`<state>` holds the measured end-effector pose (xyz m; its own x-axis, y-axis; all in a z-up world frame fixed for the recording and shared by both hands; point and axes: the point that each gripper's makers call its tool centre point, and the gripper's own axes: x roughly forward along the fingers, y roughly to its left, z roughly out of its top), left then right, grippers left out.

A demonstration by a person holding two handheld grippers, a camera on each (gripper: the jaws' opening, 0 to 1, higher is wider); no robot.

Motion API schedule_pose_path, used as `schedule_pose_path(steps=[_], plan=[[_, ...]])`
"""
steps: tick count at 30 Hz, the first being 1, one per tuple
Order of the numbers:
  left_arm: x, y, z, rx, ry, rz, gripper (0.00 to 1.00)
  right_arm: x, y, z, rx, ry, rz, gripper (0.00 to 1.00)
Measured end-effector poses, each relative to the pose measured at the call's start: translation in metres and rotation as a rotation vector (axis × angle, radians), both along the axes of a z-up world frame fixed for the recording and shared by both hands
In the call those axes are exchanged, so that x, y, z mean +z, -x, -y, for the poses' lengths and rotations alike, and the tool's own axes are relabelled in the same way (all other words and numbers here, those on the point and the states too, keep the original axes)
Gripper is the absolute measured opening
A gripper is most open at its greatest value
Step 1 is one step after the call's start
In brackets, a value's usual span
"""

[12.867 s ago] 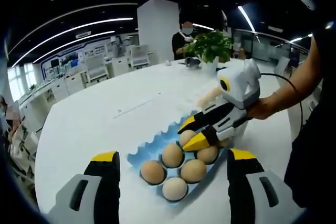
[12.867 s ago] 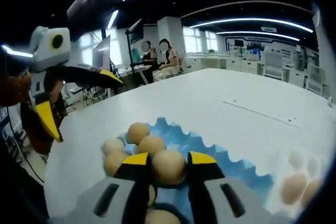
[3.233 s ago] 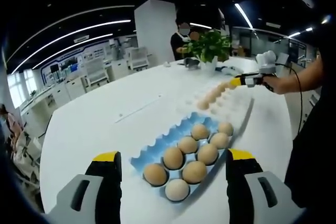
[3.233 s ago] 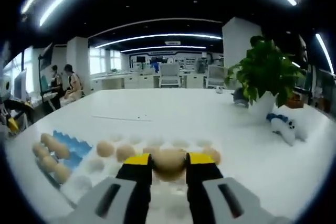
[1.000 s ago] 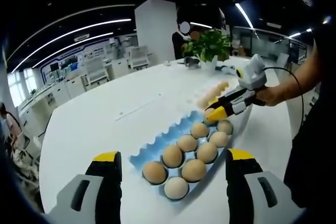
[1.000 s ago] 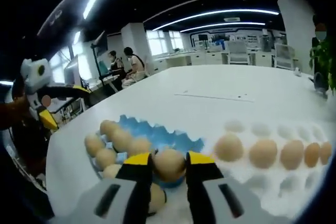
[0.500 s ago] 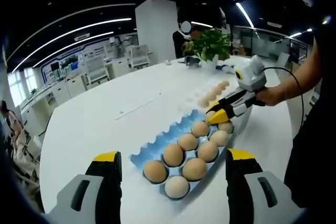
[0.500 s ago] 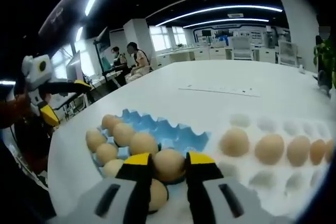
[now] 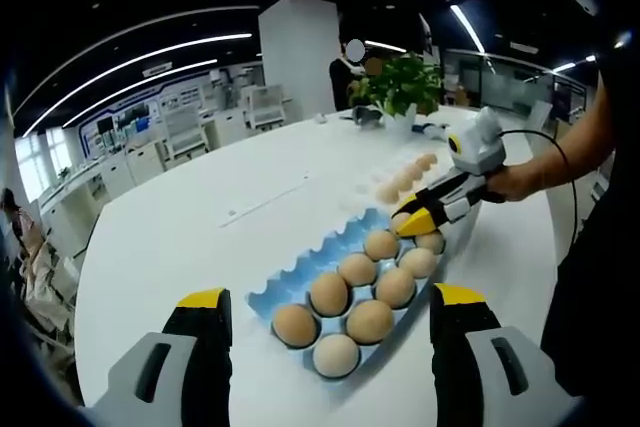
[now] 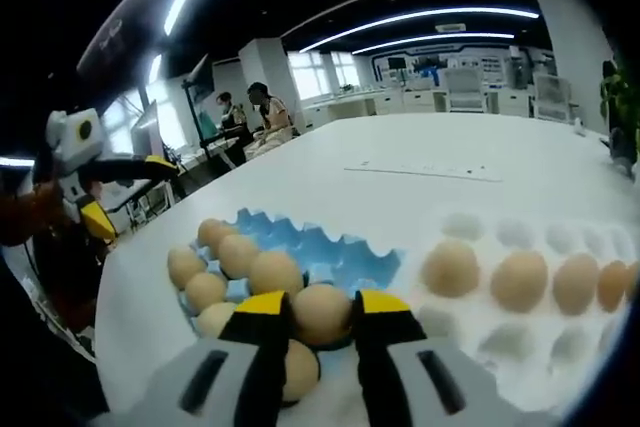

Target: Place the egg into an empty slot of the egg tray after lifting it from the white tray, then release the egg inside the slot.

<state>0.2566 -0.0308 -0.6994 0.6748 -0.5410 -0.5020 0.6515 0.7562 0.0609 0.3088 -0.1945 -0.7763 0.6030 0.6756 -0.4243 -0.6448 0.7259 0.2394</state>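
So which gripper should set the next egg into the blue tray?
Right. The right gripper is shut on a brown egg at the blue egg tray; the left gripper is open.

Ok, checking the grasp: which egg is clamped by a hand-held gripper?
The egg between the right hand-held gripper jaws, over the blue egg tray; the others lie free in slots.

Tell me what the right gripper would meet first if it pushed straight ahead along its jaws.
Carrying the egg, the right gripper would probably come down on the blue egg tray just ahead, near an empty slot; depth is unclear.
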Motion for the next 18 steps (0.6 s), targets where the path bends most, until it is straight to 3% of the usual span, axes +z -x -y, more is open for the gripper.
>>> schedule_pose_path(steps=[13,15,18], plan=[[0.001,0.001,-0.001,0.001,-0.003,0.003,0.81,0.003,0.004,0.005,-0.018,-0.008,0.015,0.29],[0.001,0.001,0.0,0.0,-0.002,0.002,0.81,0.01,0.002,0.01,-0.036,-0.019,0.042,0.28],[0.0,0.001,0.0,0.0,0.0,0.001,0.81,0.011,0.001,0.016,-0.048,-0.02,0.026,0.29]])
